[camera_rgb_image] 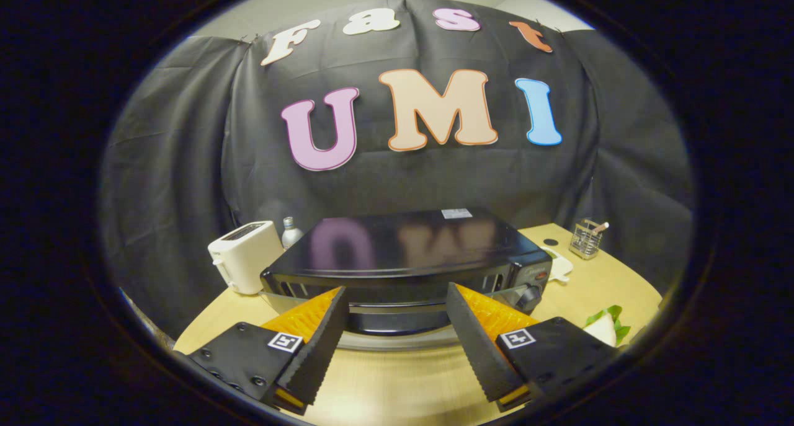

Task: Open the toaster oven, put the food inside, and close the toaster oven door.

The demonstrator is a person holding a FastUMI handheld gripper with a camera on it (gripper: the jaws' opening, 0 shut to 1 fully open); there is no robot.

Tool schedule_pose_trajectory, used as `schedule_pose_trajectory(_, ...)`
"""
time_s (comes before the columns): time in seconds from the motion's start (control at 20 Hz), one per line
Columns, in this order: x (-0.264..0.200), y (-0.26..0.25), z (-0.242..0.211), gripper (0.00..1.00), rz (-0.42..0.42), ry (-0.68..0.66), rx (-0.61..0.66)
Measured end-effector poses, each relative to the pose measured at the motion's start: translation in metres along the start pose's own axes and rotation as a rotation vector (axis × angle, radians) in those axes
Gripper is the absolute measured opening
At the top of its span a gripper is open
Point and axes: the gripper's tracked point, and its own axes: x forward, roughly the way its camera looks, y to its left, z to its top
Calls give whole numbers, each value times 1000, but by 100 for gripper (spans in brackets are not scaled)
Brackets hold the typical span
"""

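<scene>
Gripper fingers spread wide, empty, flanking the glossy black metal toaster oven front, likely lined up for its door; leafy white food waits beside on the pale wooden table.

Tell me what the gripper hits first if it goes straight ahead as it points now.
Probably the toaster oven: its closed front door sits just beyond the open gripper, between the fingers. Depth is hard to judge.

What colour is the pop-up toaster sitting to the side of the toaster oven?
White. The toaster shows best in the gripper view, beyond the open tongs, beside the black toaster oven.
</scene>
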Motion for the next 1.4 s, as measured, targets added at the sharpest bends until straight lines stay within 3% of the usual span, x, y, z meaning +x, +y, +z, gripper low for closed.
schedule_pose_trajectory(0.4,-27,-4,-30,99,42,173,-13)
schedule_pose_trajectory(1.0,-71,-12,-89,97,44,450,-198)
schedule_pose_trajectory(1.4,-85,-17,-135,91,68,607,-63)
